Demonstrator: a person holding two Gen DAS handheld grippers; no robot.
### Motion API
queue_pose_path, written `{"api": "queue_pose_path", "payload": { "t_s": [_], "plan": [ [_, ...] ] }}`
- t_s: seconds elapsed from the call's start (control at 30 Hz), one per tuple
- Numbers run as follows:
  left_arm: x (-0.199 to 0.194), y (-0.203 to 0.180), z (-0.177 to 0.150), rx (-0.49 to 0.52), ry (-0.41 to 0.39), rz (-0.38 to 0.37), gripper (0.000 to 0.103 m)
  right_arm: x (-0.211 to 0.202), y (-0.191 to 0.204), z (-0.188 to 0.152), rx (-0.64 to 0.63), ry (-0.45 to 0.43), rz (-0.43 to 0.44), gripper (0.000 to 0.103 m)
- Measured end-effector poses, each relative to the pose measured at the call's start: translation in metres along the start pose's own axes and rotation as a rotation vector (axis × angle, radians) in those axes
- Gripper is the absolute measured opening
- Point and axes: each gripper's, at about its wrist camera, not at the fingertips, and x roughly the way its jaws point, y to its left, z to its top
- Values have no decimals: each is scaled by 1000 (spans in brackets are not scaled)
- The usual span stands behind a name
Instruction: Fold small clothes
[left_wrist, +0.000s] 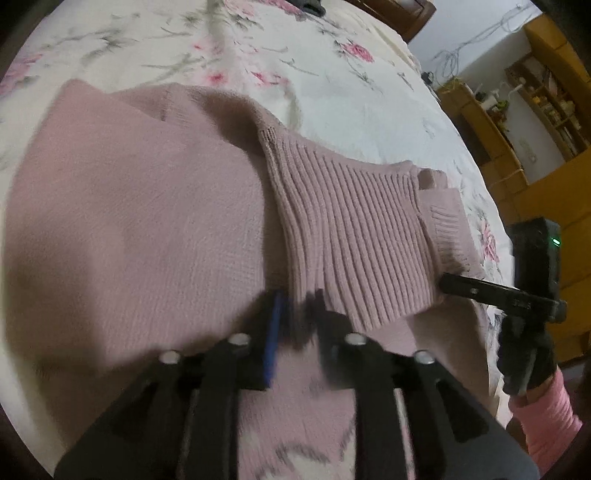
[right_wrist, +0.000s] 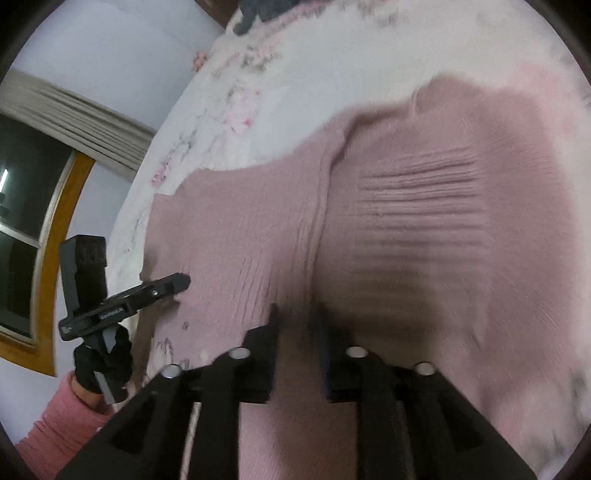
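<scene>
Black fingers of the left tool (left_wrist: 295, 314) fill the near edge of the left wrist view, a narrow gap between them, their tips pressed into the near hem of a pink knitted sweater (left_wrist: 147, 221). Motion blur hides whether cloth is pinched, so I cannot tell if this tool is grasping. The sweater lies on a floral bedspread (left_wrist: 351, 92) covering a bed, with a ribbed panel (left_wrist: 351, 229) folded over its right half. At the right, the right tool (left_wrist: 448, 282) touches the ribbed panel's right edge, held by a gloved hand (left_wrist: 524, 362) in a pink sleeve (left_wrist: 550, 421). Far right, a wooden shelf unit (left_wrist: 546, 103) holds small items too tiny to name.

From the right wrist view, the right tool's fingers (right_wrist: 273, 332) sit nearest, slightly parted, tips against the sweater's near edge; blur again keeps me from telling whether they grip. The sweater spreads ahead and to the right, its ribbing crossing the middle. At the left, the left tool rests its tip on the sweater's left edge. A dark window (right_wrist: 22, 221) with a wooden frame lies beyond.

My judgement: the step is gathering the near hem for a fold. Doing it well means both tools pinching all layers evenly, lifting together, and laying the hem straight toward the far edge without dragging the knit.
</scene>
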Motion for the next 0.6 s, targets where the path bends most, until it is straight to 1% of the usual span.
{"api": "queue_pose_path", "payload": {
  "t_s": [0.03, 0.07, 0.1, 0.17, 0.2, 0.27, 0.33, 0.4, 0.43, 0.47, 0.53, 0.6],
  "plan": [
    [-12, -5, -10, 12, -22, 28, 50, -14, 4, -10, -22, -28, -14, 34],
    [-21, -8, -20, 23, -37, 54, 55, -27, 8, -22, -40, -54, -28, 35],
    [-37, -15, -39, 46, -62, 88, 58, -45, 12, -42, -59, -76, -41, 37],
    [-57, -18, -66, 58, -82, 120, 59, -68, 13, -77, -65, -97, -58, 37],
    [-70, -19, -86, 54, -96, 141, 60, -83, 13, -104, -62, -100, -67, 37],
    [-89, -18, -113, 34, -114, 166, 62, -98, 13, -133, -53, -105, -88, 37],
    [-108, -19, -143, 4, -117, 220, 63, -112, 15, -168, -42, -103, -133, 38],
    [-124, -21, -163, -24, -125, 221, 64, -122, 18, -192, -13, -110, -137, 39],
    [-132, -22, -172, -41, -129, 224, 66, -126, 20, -202, 11, -114, -137, 40],
    [-141, -23, -183, -66, -122, 248, 69, -128, 21, -209, 26, -114, -146, 42],
    [-152, -22, -200, -87, -119, 265, 72, -136, 26, -231, 33, -112, -214, 49],
    [-166, -19, -218, -104, -109, 269, 75, -144, 28, -251, 29, -110, -236, 51]
  ]
}}
